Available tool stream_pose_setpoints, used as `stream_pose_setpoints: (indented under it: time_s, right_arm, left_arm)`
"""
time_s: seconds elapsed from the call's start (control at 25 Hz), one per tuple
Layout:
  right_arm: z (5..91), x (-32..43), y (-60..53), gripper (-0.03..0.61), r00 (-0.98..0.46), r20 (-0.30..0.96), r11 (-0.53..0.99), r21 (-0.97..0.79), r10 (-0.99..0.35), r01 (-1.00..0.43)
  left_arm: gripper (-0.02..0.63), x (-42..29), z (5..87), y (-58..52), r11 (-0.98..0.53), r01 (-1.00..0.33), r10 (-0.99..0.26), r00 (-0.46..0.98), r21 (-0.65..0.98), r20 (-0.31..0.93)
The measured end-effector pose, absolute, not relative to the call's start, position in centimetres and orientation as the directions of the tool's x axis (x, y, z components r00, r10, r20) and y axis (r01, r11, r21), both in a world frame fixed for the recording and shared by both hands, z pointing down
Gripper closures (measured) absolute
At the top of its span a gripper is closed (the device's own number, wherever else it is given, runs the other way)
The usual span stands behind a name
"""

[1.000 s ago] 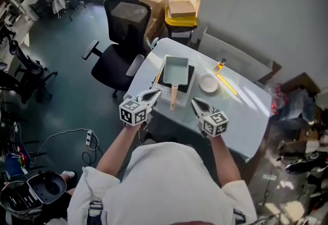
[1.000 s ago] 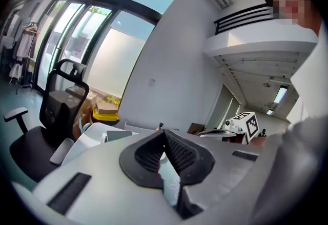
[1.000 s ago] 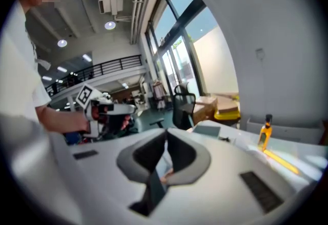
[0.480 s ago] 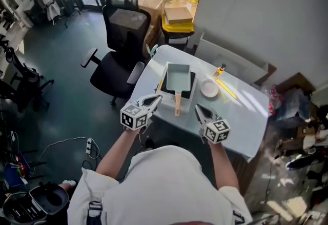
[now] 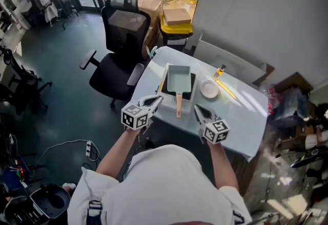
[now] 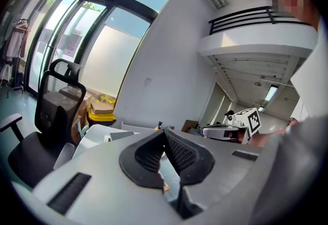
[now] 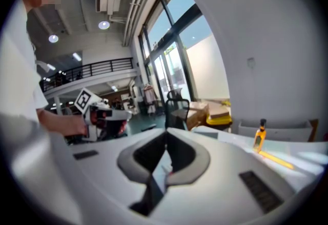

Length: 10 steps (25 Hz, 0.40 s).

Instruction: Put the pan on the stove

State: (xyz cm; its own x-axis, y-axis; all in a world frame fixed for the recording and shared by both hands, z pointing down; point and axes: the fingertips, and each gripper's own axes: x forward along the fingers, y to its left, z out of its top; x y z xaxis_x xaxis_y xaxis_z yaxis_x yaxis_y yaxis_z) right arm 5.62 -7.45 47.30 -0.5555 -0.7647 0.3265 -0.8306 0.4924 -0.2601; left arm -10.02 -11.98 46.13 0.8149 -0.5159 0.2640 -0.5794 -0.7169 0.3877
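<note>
A rectangular teal pan (image 5: 178, 77) with a wooden handle (image 5: 179, 104) rests on a black portable stove (image 5: 191, 86) on the pale table (image 5: 241, 116); the handle points toward me. My left gripper (image 5: 157, 99) hovers at the table's near edge, left of the handle, jaws shut and empty. My right gripper (image 5: 197, 110) hovers to the right of the handle, also shut with nothing in it. In the left gripper view the closed pads (image 6: 177, 149) meet in front, and the right gripper (image 6: 231, 129) shows beyond them. In the right gripper view the left gripper (image 7: 100, 116) shows at the left.
A white dish (image 5: 209, 88), a small amber bottle (image 5: 219, 71) and a yellow stick (image 5: 226, 89) lie on the table right of the stove. A black office chair (image 5: 120, 34) stands to the left, a yellow bin (image 5: 177, 28) and cardboard boxes behind the table.
The head view has shifted slightly, so the table sits a bit lower in frame. Both grippers stay shut near the table's near edge; the pan has not moved.
</note>
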Motion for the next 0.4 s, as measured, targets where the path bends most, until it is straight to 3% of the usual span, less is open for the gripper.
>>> stream_pose_setpoints:
  time_s: [0.4]
  right_arm:
    - [47.29, 5.32, -7.28, 0.545, -0.558, 0.338, 0.496, -0.255, -0.758, -0.830]
  left_arm:
    - [0.586, -10.05, 46.17, -12.27, -0.717, -0.573, -0.508, 0.819, 0.396, 0.266]
